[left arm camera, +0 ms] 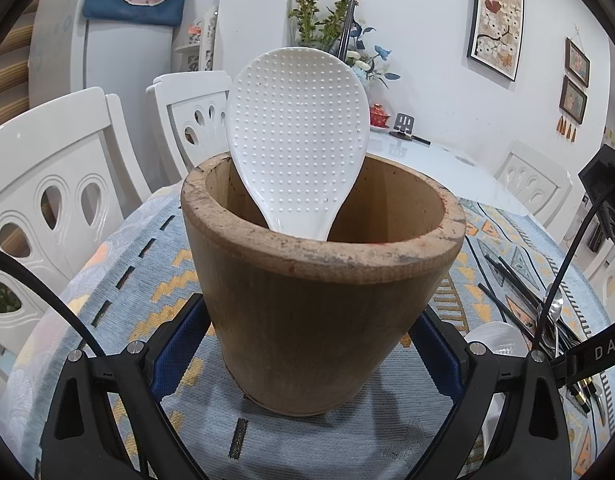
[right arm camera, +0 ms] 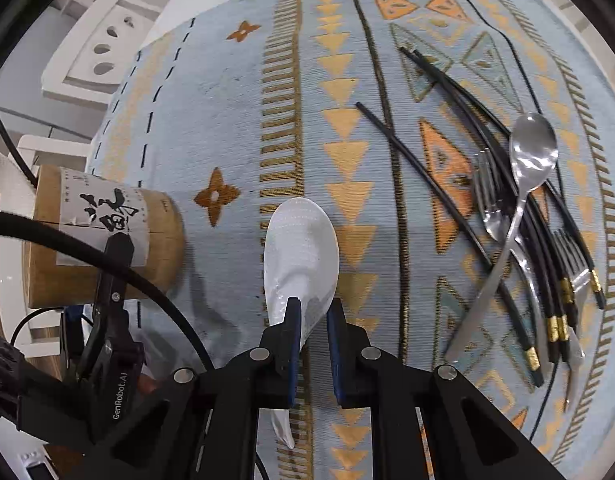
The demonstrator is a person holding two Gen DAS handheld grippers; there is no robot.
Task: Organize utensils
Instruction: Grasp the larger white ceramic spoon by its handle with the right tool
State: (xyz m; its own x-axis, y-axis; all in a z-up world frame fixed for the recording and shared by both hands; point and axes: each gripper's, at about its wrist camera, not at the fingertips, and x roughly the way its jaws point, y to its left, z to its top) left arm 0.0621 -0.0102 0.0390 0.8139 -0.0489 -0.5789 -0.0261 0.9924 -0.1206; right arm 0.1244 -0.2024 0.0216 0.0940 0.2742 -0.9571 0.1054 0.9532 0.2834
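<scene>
While the left gripper [left arm camera: 307, 344] clasps the wooden holder [left arm camera: 319, 280], the right gripper [right arm camera: 312, 312] pinches a white rice paddle [right arm camera: 301, 248].

Wooden utensil holder [left arm camera: 319, 320]: matt, rim worn and rough, paper label [right arm camera: 103, 216] on its side. Rice paddles [left arm camera: 297, 140] [right arm camera: 301, 256]: white plastic, dimpled, slightly glossy. Spoon [right arm camera: 533, 152] and forks [right arm camera: 485, 184]: polished metal. Chopsticks [right arm camera: 467, 100]: smooth black. Tablecloth [right arm camera: 227, 120]: matt woven cloth.

I'm in a home dining room: table [left arm camera: 439, 160] under a patterned cloth [left arm camera: 119, 264], white chairs [left arm camera: 51, 196] around the table, flowers [left arm camera: 327, 24] at its far side, framed pictures [left arm camera: 497, 16] on the wall behind.
</scene>
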